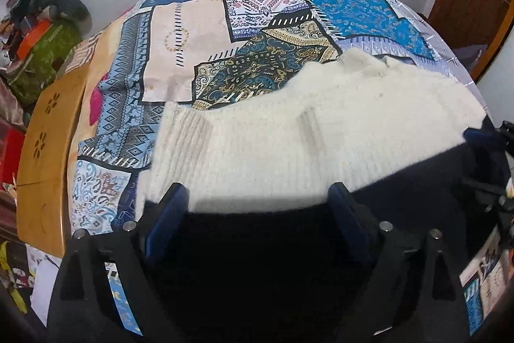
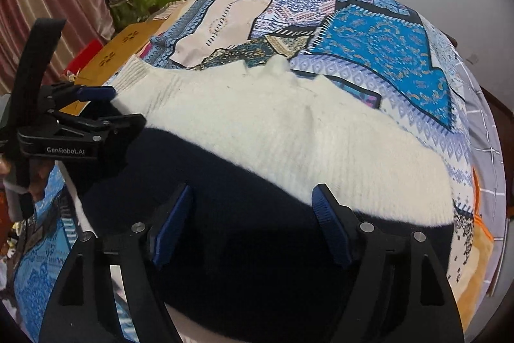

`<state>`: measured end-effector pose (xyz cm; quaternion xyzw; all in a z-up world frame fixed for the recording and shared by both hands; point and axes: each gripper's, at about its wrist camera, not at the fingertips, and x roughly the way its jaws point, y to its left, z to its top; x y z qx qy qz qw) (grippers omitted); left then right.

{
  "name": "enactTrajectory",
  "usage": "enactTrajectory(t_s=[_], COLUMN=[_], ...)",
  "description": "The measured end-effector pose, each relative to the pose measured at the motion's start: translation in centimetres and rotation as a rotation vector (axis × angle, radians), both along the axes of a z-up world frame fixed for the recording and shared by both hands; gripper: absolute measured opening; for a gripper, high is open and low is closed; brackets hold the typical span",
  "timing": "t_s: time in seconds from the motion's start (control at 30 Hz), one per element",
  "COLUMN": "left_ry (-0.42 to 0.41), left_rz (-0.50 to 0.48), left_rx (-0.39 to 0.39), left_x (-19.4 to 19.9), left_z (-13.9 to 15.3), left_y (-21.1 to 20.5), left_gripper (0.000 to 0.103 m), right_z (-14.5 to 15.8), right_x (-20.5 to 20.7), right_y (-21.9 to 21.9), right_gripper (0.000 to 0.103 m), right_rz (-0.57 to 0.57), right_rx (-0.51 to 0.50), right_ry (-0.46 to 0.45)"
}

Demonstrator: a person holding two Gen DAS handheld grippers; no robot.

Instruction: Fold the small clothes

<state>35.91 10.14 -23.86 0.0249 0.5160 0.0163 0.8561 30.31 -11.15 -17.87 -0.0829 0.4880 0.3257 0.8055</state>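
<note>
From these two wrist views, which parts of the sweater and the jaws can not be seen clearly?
- Sweater dark lower part: both views, too dark for any detail, near hem cut by the bottom edge.
- Left gripper and right gripper: jaws wide apart; contact with the knit unclear.
- Sleeves: folded under or not, cannot tell.

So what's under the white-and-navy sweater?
The sweater lies flat on a patchwork-print bedspread, which shows all around it. Both claws, left and right, hover open over its navy part. Anything else beneath is covered.

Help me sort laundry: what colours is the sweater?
Cream-white above, dark navy below: the sweater, clearest in the right wrist view.
</note>
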Motion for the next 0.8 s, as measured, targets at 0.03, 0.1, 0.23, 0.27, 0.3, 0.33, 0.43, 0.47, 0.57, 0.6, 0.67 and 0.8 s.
enactTrajectory(t_s=[0.03,0.1,0.23,0.27,0.3,0.33,0.43,0.47,0.57,0.6,0.67,0.8], left_ry=[0.0,-0.002,-0.001,-0.003,-0.002,0.0,0.01,0.012,0.017,0.02,0.023,0.02], left_rz=[-0.001,0.0,0.014,0.023,0.031,0.036,0.061,0.071,0.092,0.098,0.108,0.135], left_rx=[0.009,0.021,0.029,0.039,0.046,0.046,0.03,0.028,0.019,0.015,0.014,0.012], left_x=[-0.2,-0.6,-1.5,-1.8,-2.2,-2.3,-3.2,-3.6,-4.5,-4.9,-5.6,-7.2], left_z=[0.0,0.0,0.0,0.0,0.0,-0.1,-0.2,-0.2,-0.2,-0.2,-0.1,0.0], left_y=[0.2,0.5,1.5,1.8,2.1,2.3,3.4,3.8,4.7,4.9,5.3,6.2], left_gripper=[0.09,0.091,0.091,0.091,0.092,0.092,0.092,0.092,0.092,0.092,0.092,0.092], right_z=[0.0,-0.1,-0.2,-0.2,-0.3,-0.3,-0.4,-0.5,-0.8,-0.9,-1.0,-0.7], right_x=[-0.1,-0.2,-0.7,-0.8,-1.0,-1.1,-1.2,-1.3,-1.4,-1.4,-1.7,-2.3], right_y=[-0.3,-1.1,-2.7,-3.1,-3.6,-3.9,-5.2,-5.9,-7.7,-8.2,-9.4,-11.0], right_gripper=[0.074,0.074,0.074,0.074,0.074,0.074,0.074,0.074,0.08,0.082,0.082,0.082], right_rz=[-0.002,-0.01,-0.038,-0.043,-0.054,-0.061,-0.096,-0.114,-0.168,-0.184,-0.21,-0.247], right_rx=[-0.001,-0.009,-0.029,-0.032,-0.039,-0.044,-0.054,-0.051,-0.05,-0.049,-0.036,-0.029], right_ry=[-0.001,-0.002,-0.006,-0.006,-0.006,-0.006,-0.003,0.007,0.025,0.026,0.039,0.051])
